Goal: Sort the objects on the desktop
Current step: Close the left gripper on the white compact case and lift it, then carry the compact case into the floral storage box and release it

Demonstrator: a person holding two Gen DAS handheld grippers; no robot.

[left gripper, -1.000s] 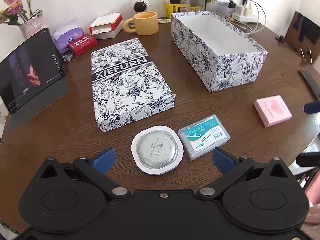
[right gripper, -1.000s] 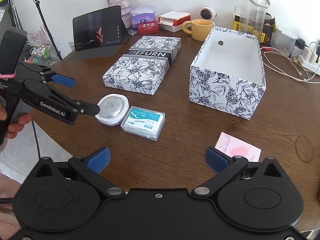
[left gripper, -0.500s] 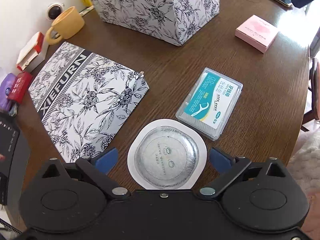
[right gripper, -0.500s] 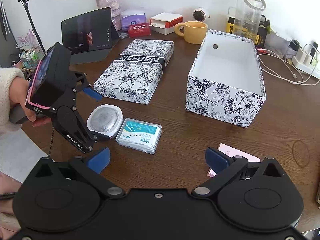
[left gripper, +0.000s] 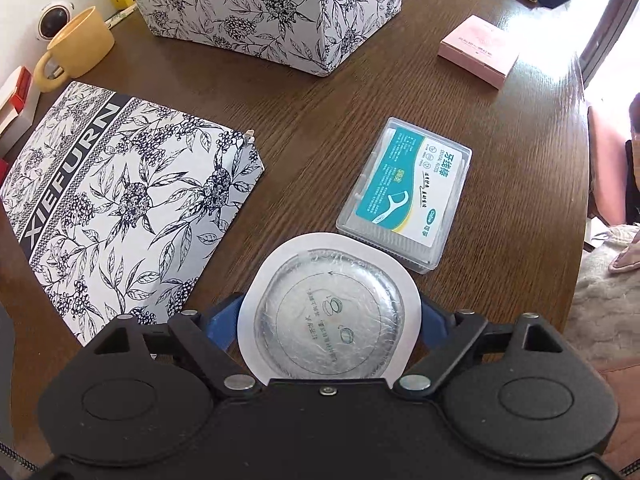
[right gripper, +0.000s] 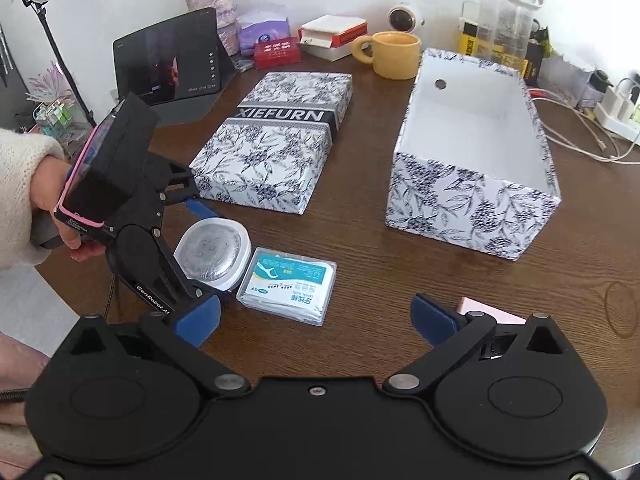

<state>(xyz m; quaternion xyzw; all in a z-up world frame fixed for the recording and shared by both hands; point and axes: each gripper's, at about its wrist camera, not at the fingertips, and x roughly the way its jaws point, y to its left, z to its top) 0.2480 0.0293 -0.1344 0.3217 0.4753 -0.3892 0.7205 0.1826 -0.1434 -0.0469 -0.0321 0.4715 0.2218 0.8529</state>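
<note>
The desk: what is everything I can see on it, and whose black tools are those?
Round container: one, white with foil top, between left gripper's fingers.
Floss pick box: one, clear and teal, beside the container.
Open box: one, floral, empty, right.
Box lid: one, floral, centre.
Pink box: one, near table edge.
Mug: one, yellow, back.
Tablet: one, dark, back left.
Left hand-held gripper: black, blue pads, around the container.
Right hand-held gripper: black, open, holding nothing.

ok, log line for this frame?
left gripper: astride round foil-lidded container, not yet lifted | right gripper: open, empty | floral box: empty
</note>
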